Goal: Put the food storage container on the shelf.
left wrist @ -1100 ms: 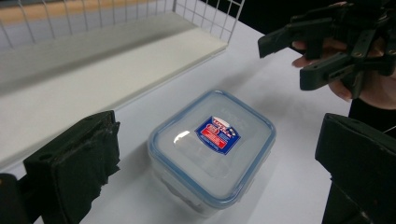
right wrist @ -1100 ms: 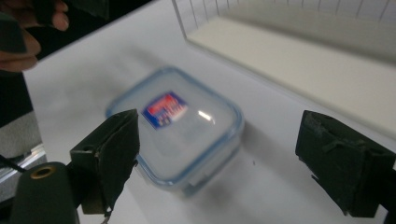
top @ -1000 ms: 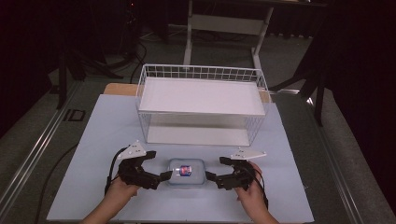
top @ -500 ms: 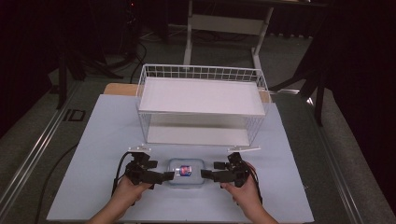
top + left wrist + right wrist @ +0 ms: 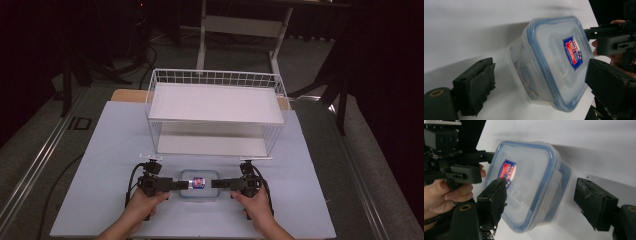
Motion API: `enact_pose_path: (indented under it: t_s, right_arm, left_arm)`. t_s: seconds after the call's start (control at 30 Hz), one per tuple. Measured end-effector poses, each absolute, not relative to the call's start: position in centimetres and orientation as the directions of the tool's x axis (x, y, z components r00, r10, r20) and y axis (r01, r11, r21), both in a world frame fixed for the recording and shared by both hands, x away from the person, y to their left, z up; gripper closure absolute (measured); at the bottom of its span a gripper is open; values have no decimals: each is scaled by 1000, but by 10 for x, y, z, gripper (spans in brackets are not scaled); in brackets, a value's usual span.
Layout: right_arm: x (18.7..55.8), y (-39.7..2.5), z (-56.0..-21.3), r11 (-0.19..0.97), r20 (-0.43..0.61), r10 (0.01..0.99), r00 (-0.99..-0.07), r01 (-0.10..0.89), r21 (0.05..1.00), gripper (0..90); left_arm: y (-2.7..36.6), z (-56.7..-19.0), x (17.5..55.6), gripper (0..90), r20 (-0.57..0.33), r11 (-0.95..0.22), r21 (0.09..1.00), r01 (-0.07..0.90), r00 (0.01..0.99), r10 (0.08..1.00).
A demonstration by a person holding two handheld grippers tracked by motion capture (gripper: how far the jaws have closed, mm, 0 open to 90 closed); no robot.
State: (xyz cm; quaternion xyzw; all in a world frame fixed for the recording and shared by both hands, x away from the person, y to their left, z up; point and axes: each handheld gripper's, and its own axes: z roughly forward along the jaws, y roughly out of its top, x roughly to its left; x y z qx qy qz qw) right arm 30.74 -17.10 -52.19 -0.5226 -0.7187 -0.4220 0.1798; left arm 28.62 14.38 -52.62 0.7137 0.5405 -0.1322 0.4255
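A clear plastic food container (image 5: 199, 190) with a blue-rimmed lid and a red and blue label lies on the pale mat near the front edge. My left gripper (image 5: 183, 185) points at its left end and my right gripper (image 5: 215, 184) at its right end. In the left gripper view the container (image 5: 554, 62) sits between the open jaws of the left gripper (image 5: 541, 87), clear of the left pad. In the right gripper view the right gripper (image 5: 544, 205) stands open around the container (image 5: 529, 182), one jaw over the lid and one apart from its side.
A white wire two-level rack (image 5: 215, 115) stands behind the container in the middle of the mat (image 5: 100, 165). Beyond the table are dark floor, cables and a desk frame (image 5: 245, 25). A hand (image 5: 446, 195) holds the other gripper (image 5: 456, 170) across the container.
Both grippers have swung from an angled stance to level and closed in on the container's two ends. The container has stayed in place.
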Motion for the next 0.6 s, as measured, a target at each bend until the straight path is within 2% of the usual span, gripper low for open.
enact_pose_path:
  t_s: [0.07, 0.13, 0.27, 0.33, 0.6]
  right_arm:
    - [308, -170, -524, 99, 709, 595, -378, 910, 402, 298]
    - [308, -169, -527, 93, 719, 595, -360, 919, 383, 332]
    - [306, -168, -530, 86, 733, 587, -343, 927, 365, 419]
    - [304, -168, -528, 89, 734, 583, -348, 926, 368, 434]
    - [298, -165, -525, 78, 715, 608, -345, 922, 378, 439]
  left_arm:
    - [142, -527, 287, 158, -658, -53, 454, 889, 375, 654]
    - [140, -529, 287, 170, -665, -60, 443, 895, 373, 647]
    - [138, -531, 287, 298, -688, -47, 432, 900, 363, 628]
    - [138, -532, 286, 345, -701, -46, 426, 903, 362, 615]
    - [135, -524, 281, 395, -668, -66, 438, 897, 373, 644]
